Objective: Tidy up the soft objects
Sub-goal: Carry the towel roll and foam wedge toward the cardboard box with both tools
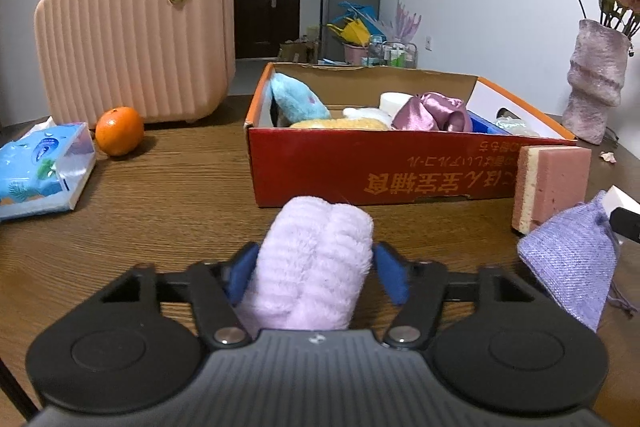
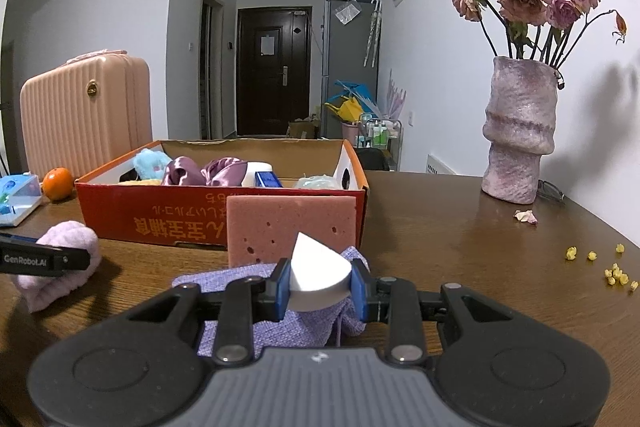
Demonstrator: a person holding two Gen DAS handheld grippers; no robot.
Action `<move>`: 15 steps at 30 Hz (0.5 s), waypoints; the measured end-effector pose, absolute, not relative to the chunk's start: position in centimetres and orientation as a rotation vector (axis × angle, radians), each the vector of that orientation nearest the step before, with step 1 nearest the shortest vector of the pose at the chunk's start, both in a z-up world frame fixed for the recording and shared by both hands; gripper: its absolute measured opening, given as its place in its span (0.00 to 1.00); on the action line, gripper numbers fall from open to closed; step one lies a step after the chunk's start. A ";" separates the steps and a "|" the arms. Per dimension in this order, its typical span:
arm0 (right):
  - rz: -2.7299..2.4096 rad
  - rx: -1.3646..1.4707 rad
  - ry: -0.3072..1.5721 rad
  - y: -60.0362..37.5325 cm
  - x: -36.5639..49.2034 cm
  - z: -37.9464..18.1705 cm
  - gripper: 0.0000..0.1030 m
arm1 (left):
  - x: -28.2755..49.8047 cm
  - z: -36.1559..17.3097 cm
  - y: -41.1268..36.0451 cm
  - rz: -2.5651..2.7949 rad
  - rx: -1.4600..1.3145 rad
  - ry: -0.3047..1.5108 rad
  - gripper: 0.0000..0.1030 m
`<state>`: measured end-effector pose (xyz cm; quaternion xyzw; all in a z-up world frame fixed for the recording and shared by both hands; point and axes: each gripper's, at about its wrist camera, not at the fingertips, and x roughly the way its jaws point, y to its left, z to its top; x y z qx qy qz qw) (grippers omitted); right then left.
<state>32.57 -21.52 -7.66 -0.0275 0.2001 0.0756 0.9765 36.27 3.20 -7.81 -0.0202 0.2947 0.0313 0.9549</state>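
A lilac fluffy rolled cloth [image 1: 316, 247] lies on the wooden table in front of the red cardboard box [image 1: 360, 171]. My left gripper [image 1: 316, 273] is shut on it, one blue pad pressing each side. The right wrist view shows that cloth [image 2: 70, 243] at the left. My right gripper [image 2: 319, 287] is shut on a white wedge-shaped sponge [image 2: 316, 267], held just over a purple fabric pouch [image 2: 240, 311]. A pink sponge [image 2: 288, 227] stands on edge against the box [image 2: 140, 219]. Plush toys and satin cloth fill the box.
A pink ribbed case [image 1: 136, 39], an orange [image 1: 119, 131] and a blue tissue pack [image 1: 40, 167] sit at the left. At the right stands a mauve vase [image 2: 520, 131] of dried roses, with small yellow bits [image 2: 616, 271] scattered on the table.
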 end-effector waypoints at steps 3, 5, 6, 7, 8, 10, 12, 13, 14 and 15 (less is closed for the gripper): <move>0.154 -0.053 0.404 -21.5 32.6 -7.6 0.29 | 36.1 -7.7 3.1 0.051 -0.042 0.593 0.49; 0.155 -0.053 0.403 -21.5 32.6 -7.6 0.29 | 35.9 -7.7 3.0 0.051 -0.037 0.586 0.47; 0.156 -0.053 0.402 -21.5 32.6 -7.6 0.29 | 35.8 -7.6 2.8 0.053 -0.032 0.579 0.46; 0.156 -0.054 0.402 -21.5 32.6 -7.6 0.29 | 35.6 -7.5 2.7 0.055 -0.028 0.573 0.46; 0.156 -0.054 0.401 -21.5 32.5 -7.6 0.29 | 35.5 -7.4 2.7 0.057 -0.027 0.566 0.46; 0.157 -0.053 0.398 -21.5 32.5 -7.6 0.29 | 35.1 -7.1 2.5 0.061 -0.031 0.554 0.46; 0.157 -0.053 0.395 -21.5 32.5 -7.6 0.29 | 34.6 -6.8 2.3 0.065 -0.035 0.539 0.46; 0.157 -0.052 0.393 -21.5 32.5 -7.6 0.29 | 34.2 -6.5 2.2 0.064 -0.039 0.527 0.46; 0.157 -0.052 0.392 -21.4 32.5 -7.6 0.29 | 34.0 -6.3 2.0 0.063 -0.040 0.517 0.46; 0.158 -0.051 0.390 -21.5 32.4 -7.6 0.29 | 33.6 -6.0 1.9 0.062 -0.041 0.505 0.46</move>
